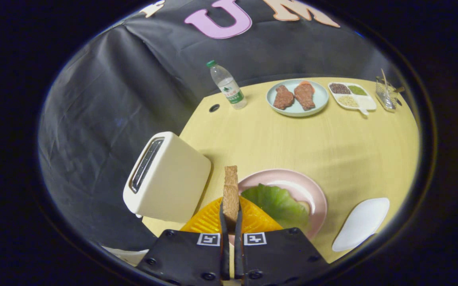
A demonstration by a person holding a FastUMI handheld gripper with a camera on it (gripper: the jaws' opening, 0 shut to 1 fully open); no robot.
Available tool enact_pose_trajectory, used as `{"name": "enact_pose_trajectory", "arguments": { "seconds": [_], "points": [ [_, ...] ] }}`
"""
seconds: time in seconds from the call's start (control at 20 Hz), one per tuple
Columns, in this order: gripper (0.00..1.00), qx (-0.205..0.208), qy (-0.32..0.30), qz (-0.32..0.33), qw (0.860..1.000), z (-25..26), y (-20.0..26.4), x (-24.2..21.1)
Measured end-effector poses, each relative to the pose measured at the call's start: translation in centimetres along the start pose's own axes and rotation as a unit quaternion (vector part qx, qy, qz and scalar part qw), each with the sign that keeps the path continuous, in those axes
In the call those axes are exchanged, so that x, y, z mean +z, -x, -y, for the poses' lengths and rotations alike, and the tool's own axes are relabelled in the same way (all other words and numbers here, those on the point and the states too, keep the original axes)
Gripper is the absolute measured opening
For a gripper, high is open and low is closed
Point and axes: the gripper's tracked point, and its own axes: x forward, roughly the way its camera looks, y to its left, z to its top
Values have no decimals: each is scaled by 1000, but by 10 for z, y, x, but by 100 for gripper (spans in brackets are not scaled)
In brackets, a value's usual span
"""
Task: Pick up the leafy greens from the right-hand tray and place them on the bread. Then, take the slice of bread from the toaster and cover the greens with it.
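My gripper [231, 216] is shut on a slice of bread [231, 190], held edge-on and upright between both fingers. Just beyond and to the right of the fingers lies a pink plate [312, 190] with the leafy greens [278, 202] spread on it; the bread under the greens is mostly hidden. Left of the fingers stands the cream toaster [169, 178], its slot facing up and looking empty. An orange ridged dish [209, 218] lies directly below the held slice, close to the fingers.
A white tray [362, 222] lies to the right of the pink plate. At the far side of the yellow table [292, 139] stand a water bottle [227, 85], a pale blue plate with meat pieces [296, 97], a divided dish [352, 95] and a glass container [386, 93].
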Motion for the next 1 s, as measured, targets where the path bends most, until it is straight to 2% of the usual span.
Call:
{"name": "enact_pose_trajectory", "arguments": {
  "seconds": [0.2, 0.5, 0.75, 1.0],
  "points": [
    [8, -15, -16, -10, 1000, 19, -1, -13],
    [19, -49, -10, -14, 999, 48, 2, -30],
    [50, -100, 26, -21, 994, 84, 8, -41],
    [82, -101, 36, -10, 994, 98, 25, -39]
  ]
}}
